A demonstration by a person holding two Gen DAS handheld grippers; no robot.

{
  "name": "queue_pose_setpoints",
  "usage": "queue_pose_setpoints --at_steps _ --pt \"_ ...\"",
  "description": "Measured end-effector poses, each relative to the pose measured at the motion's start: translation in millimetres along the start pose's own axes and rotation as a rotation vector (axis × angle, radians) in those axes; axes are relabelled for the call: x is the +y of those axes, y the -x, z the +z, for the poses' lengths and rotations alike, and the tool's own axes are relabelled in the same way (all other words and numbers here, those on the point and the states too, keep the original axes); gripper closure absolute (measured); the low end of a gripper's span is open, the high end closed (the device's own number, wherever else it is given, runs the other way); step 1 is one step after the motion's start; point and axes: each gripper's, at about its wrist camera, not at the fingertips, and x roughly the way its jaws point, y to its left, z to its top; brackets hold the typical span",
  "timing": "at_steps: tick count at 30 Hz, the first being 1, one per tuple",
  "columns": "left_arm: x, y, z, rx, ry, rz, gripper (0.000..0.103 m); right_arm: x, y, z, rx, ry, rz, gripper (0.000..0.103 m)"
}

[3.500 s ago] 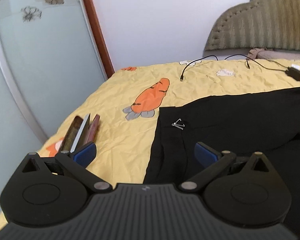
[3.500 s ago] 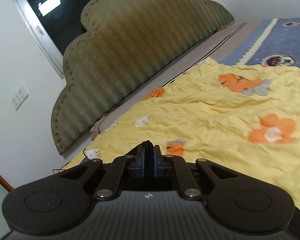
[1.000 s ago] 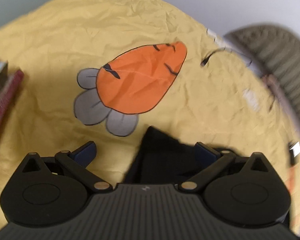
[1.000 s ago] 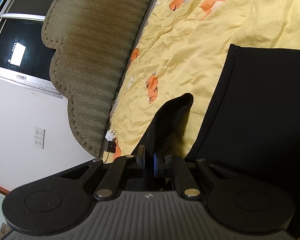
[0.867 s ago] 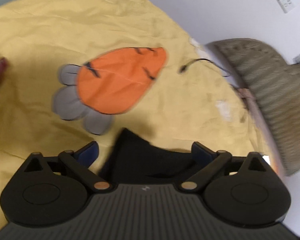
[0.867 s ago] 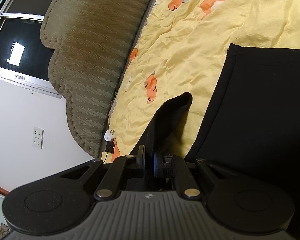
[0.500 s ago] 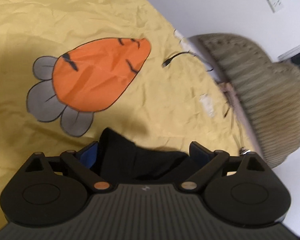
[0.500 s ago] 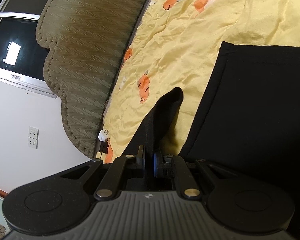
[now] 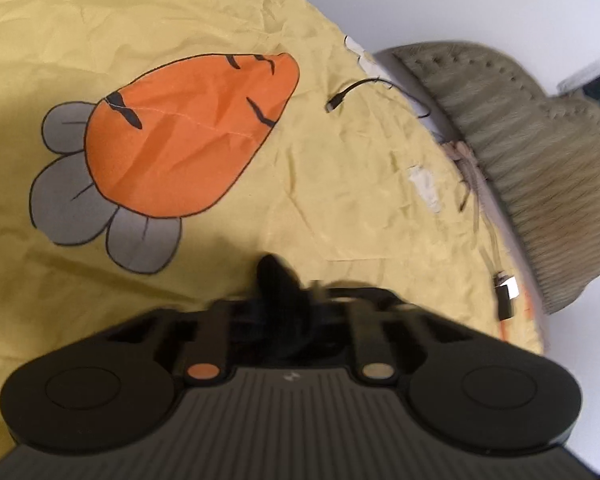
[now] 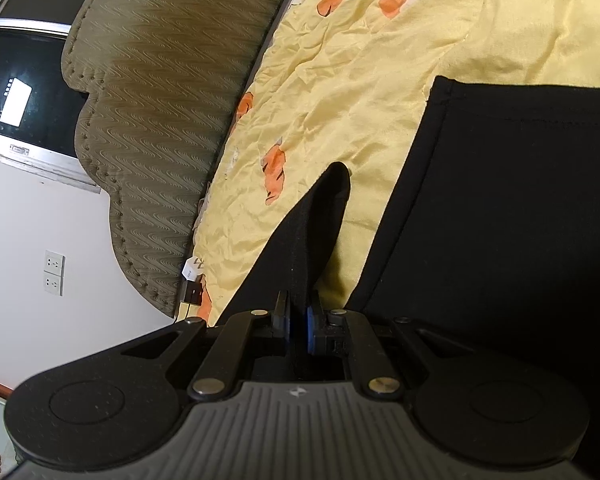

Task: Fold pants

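Observation:
Black pants (image 10: 500,208) lie spread on a yellow bedsheet (image 10: 360,80) at the right of the right wrist view. My right gripper (image 10: 298,320) is shut on a raised fold of the pants (image 10: 316,216) that stands up from between the blue pads. In the left wrist view my left gripper (image 9: 284,312) is shut on a corner of the black pants (image 9: 274,276), which pokes out just ahead of the fingers. This view is blurred by motion around the fingers.
The sheet (image 9: 340,184) carries an orange carrot print (image 9: 188,136). A black cable end (image 9: 334,102) and a charger plug (image 9: 506,292) lie near the olive padded headboard (image 9: 540,160). The headboard (image 10: 172,80) and wall sockets (image 10: 54,272) stand at the left in the right wrist view.
My left gripper has shut on the pants corner that lay between its open fingers. My right gripper stays shut on its fold and has shifted only slightly.

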Motion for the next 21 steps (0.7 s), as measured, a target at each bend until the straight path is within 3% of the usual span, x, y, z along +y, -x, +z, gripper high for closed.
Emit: queue_pose_setpoints --at_steps 3,7,15,21 --pt "-7 7 -8 -0.048 -0.074 0.032 0.095 3 1 3 -0.008 0.001 -0.001 0.096" --pt "-22 36 -22 -0.131 -0.151 0.010 0.096 3 3 4 -0.008 -0.024 0.035 0.096" --pt "-49 112 -70 -0.181 -0.212 -0.118 0.096 6 40 14 -0.039 -0.088 0.177 0.096" --pt "-42 189 -132 -0.184 -0.256 -0.214 0.096 -7 102 35 -0.137 -0.094 0.199 0.096"
